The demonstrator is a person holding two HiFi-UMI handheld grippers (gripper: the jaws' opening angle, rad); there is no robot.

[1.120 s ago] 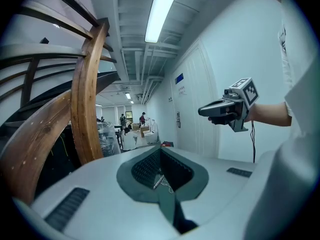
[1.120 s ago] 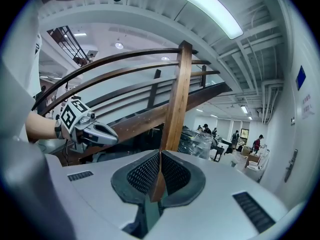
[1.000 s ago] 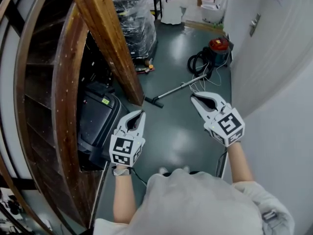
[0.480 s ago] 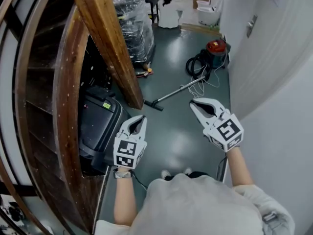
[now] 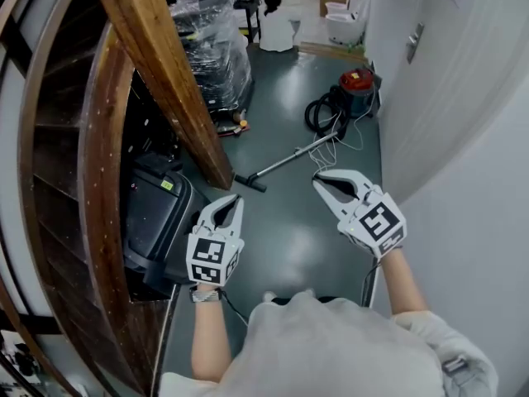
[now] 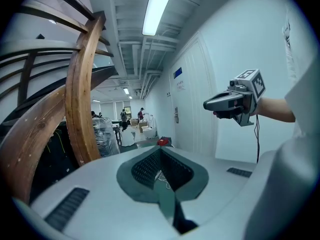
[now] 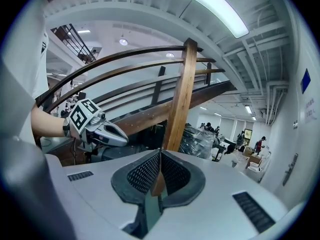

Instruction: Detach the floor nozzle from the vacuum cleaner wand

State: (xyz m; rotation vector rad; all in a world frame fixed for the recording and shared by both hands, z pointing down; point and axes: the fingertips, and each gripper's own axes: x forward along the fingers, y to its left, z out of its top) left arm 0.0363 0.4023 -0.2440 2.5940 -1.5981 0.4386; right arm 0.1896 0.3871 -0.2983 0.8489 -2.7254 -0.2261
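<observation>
A vacuum cleaner lies on the dark green floor ahead. Its black floor nozzle [image 5: 249,182] sits on the end of a silver wand [image 5: 291,157], which leads by a black hose [image 5: 321,114] to the red canister [image 5: 357,83] near the white wall. My left gripper [image 5: 236,198] is shut and empty, held in the air just short of the nozzle in the head view. To the right, my right gripper [image 5: 315,178] is also shut and empty, its tips near the wand's middle in that view. Both grippers [image 6: 161,150] [image 7: 160,152] point down the corridor, well above the floor.
A wooden staircase beam [image 5: 162,73] slants down at the left, with a black case [image 5: 157,213] under the stairs. Plastic-wrapped goods [image 5: 212,46] stand behind it. A white wall and door [image 5: 446,89] run along the right. A person [image 5: 278,21] sits far down the corridor, beside boxes.
The view has moved forward along the corridor: the vacuum and nozzle have come nearer to my grippers. Both grippers stay shut.
</observation>
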